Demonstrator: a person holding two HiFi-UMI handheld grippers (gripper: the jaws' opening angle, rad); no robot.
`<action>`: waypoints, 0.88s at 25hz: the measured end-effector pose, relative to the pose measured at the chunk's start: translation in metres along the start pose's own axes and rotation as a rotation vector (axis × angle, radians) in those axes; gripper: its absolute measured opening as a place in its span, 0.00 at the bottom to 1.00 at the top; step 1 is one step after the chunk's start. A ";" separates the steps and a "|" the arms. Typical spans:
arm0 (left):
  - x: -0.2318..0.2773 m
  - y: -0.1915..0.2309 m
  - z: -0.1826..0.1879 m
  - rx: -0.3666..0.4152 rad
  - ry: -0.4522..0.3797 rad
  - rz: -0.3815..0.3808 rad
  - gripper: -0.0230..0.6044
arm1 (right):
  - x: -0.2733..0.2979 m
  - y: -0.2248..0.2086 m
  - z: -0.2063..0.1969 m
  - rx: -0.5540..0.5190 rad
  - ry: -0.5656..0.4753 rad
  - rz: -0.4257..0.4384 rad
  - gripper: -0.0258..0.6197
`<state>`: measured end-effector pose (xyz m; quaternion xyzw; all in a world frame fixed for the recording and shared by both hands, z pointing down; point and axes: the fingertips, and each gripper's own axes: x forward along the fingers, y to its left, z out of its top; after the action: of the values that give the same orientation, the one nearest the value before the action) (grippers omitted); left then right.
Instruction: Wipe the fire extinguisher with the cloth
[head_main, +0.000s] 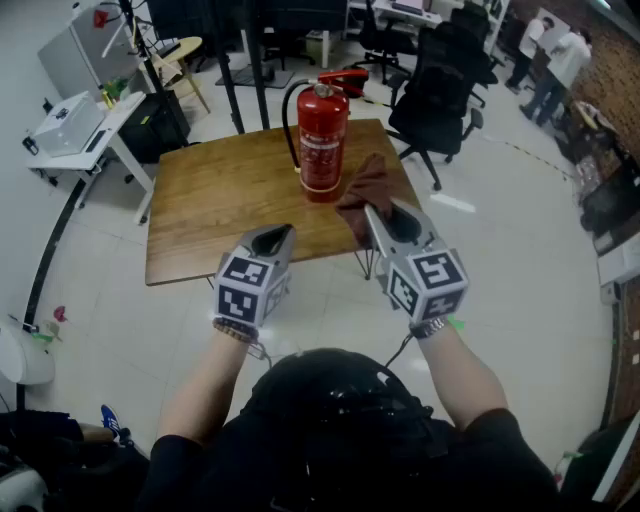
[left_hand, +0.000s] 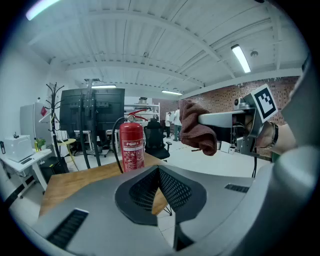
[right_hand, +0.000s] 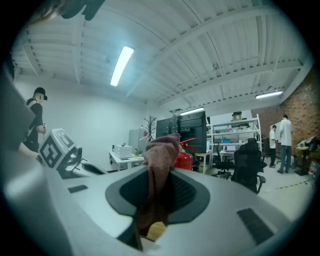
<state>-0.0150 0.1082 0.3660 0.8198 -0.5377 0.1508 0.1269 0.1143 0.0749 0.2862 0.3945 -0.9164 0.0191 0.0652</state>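
Note:
A red fire extinguisher (head_main: 322, 145) (left_hand: 131, 147) stands upright near the far edge of a wooden table (head_main: 220, 200). My right gripper (head_main: 372, 212) is shut on a brown cloth (head_main: 365, 190) (right_hand: 160, 150), which bunches out past the jaws just right of the extinguisher's base. In the right gripper view the extinguisher (right_hand: 186, 159) is mostly hidden behind the cloth. My left gripper (head_main: 285, 232) (left_hand: 157, 170) hangs over the table's near edge, shut with nothing in it, pointing toward the extinguisher. From the left gripper view the cloth (left_hand: 197, 127) hangs off the right gripper at the upper right.
A black office chair (head_main: 440, 90) stands behind the table at the right. A white desk (head_main: 80, 130) with a box sits at the left, with a black stand's poles (head_main: 235, 70) behind the table. People (head_main: 555, 55) stand far back right. The floor is white tile.

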 end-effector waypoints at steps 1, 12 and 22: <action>0.001 0.010 0.002 0.000 -0.003 -0.004 0.04 | 0.010 0.001 0.004 0.004 0.001 -0.010 0.21; 0.013 0.100 0.015 0.033 0.005 -0.073 0.04 | 0.101 -0.019 0.025 -0.002 -0.002 -0.150 0.21; 0.015 0.140 0.011 -0.010 -0.012 -0.083 0.04 | 0.144 -0.049 0.031 -0.034 0.045 -0.224 0.21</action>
<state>-0.1365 0.0372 0.3678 0.8417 -0.5046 0.1376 0.1339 0.0486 -0.0647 0.2740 0.4927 -0.8651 0.0052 0.0943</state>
